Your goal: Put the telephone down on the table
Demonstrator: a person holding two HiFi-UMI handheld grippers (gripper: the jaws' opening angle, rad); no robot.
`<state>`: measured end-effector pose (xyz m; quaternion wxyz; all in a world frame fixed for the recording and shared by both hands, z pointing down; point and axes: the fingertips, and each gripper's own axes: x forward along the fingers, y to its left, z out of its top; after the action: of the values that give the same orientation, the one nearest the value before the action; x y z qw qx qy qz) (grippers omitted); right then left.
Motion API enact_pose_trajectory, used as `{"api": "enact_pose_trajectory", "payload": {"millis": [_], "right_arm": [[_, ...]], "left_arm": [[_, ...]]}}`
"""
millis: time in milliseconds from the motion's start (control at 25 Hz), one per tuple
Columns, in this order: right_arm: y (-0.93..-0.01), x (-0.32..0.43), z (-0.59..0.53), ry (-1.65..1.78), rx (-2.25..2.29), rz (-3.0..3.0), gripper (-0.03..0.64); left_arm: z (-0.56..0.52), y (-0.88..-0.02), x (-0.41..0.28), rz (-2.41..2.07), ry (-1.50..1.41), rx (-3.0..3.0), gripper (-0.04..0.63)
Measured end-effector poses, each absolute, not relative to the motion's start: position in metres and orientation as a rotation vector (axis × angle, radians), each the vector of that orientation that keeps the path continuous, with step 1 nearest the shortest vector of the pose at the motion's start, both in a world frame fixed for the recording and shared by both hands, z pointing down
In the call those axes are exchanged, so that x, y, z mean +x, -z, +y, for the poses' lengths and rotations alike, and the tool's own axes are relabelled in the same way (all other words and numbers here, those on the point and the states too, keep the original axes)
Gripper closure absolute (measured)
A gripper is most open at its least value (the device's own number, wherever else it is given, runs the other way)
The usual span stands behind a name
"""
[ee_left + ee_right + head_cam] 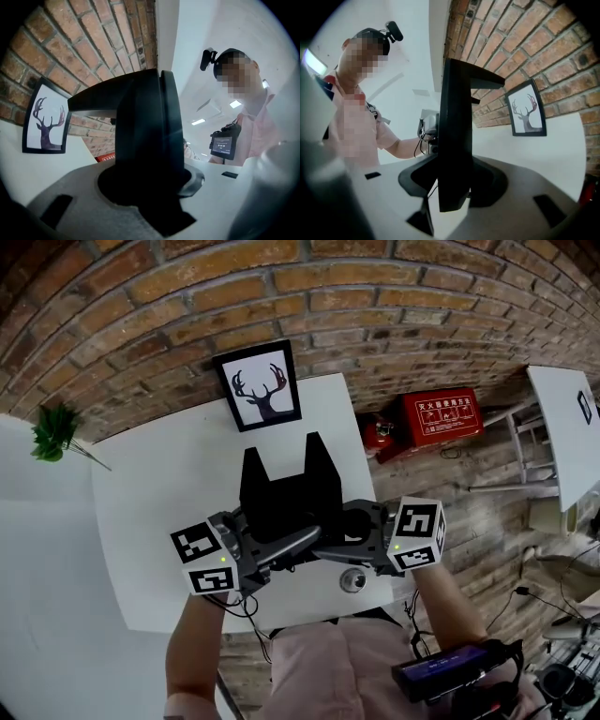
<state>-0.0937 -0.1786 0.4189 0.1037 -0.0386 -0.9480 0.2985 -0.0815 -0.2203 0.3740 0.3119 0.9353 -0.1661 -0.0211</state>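
The telephone (289, 491) is a black angular unit with two raised prongs, held just above the white table (159, 521) near its front edge. My left gripper (278, 551) grips its near left side and my right gripper (330, 542) its near right side, and both are shut on it. In the left gripper view the black telephone (145, 140) stands upright between the pale jaws of my left gripper (150, 192). The right gripper view shows the telephone (454, 140) edge-on, clamped in my right gripper (454, 190).
A framed deer picture (260, 385) leans on the brick wall at the table's back. A small round silver object (353, 580) lies at the front edge. A green plant (54, 432) is at far left, a red box (441, 415) on the floor at right.
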Motion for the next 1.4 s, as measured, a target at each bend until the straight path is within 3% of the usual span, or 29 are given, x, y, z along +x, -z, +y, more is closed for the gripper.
{"api": "enact_pose_trajectory", "payload": {"millis": [1400], "right_arm": [[-0.537, -0.110, -0.178, -1.328, 0.011, -2.527, 0.411]], "left_arm": [[-0.231, -0.513, -0.103, -0.362, 0.062, 2.021, 0.430]]}}
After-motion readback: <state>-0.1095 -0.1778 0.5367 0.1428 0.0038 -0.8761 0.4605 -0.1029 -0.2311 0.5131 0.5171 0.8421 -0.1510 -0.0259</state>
